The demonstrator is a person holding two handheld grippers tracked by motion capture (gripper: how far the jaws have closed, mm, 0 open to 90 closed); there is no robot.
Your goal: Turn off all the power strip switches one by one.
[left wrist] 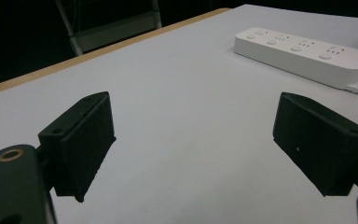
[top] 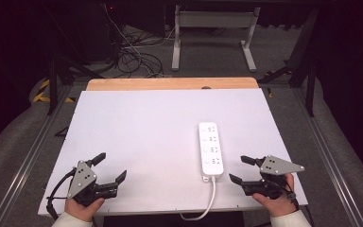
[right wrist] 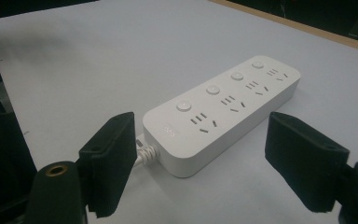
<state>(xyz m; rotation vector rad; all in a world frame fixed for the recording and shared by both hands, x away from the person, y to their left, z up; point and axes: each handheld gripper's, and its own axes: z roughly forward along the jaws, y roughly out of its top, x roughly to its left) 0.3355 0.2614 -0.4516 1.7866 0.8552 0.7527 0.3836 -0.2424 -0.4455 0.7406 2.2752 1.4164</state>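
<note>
Scene: a person sits at a white desk (top: 137, 123), with a gripper in each hand, seen from above and in front.

Power strip: a white four-outlet power strip (top: 211, 148) lies flat on the right half of the desk, its long side running away from the person. Each outlet has a round button beside it.

Cable: a white cable (top: 208, 203) leaves the near end of the power strip and curls off the front edge of the desk.

Left hand: the left hand (top: 82, 207) rests at the near left corner of the desk, sleeve at the edge, wrist angled so the gripper points forward and to the right.

Left gripper: the left gripper (top: 109, 166) has its jaws spread wide with nothing between them. In the left gripper view, bare desk lies between the jaws and the power strip sits well apart, up at the right.

Right hand: the right hand (top: 278, 201) rests at the near right corner, turned inward so the gripper points left toward the near end of the power strip.

Right gripper: the right gripper (top: 238, 169) is wide open and holds nothing. In the right gripper view, the near end of the power strip (right wrist: 223, 114) lies ahead between the two jaws, not touching either, just beyond their tips.
</note>
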